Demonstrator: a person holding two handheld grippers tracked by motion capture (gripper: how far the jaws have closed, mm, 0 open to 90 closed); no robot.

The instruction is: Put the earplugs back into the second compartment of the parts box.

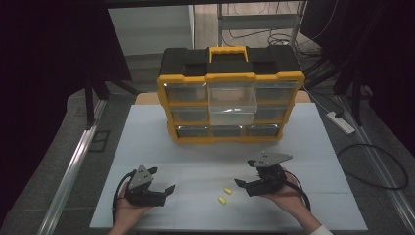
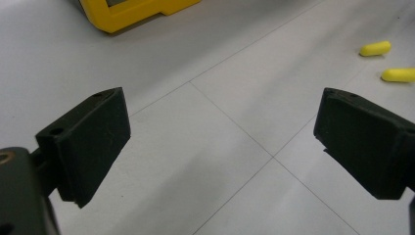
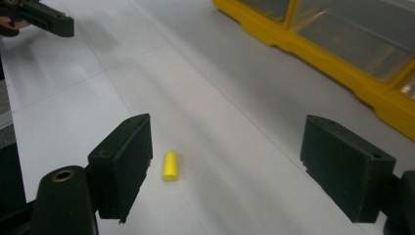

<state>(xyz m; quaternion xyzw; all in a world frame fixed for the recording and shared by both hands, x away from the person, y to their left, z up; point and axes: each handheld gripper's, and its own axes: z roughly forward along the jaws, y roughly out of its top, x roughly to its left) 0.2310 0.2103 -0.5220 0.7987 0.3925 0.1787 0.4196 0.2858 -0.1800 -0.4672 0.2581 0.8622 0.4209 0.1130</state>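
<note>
The left gripper (image 2: 222, 147) hung over the white bench (image 2: 215, 161), its two black, blocky jaws spread wide apart with nothing between them. Thin seam lines crossed the bench surface beneath the gap. At the upper right, two small yellow foam cylinders (image 2: 375, 48) (image 2: 398, 75) lay near each other on the bench, beyond the right-hand jaw. A corner of a yellow plastic organiser frame (image 2: 132, 12) showed at the top edge.
</note>
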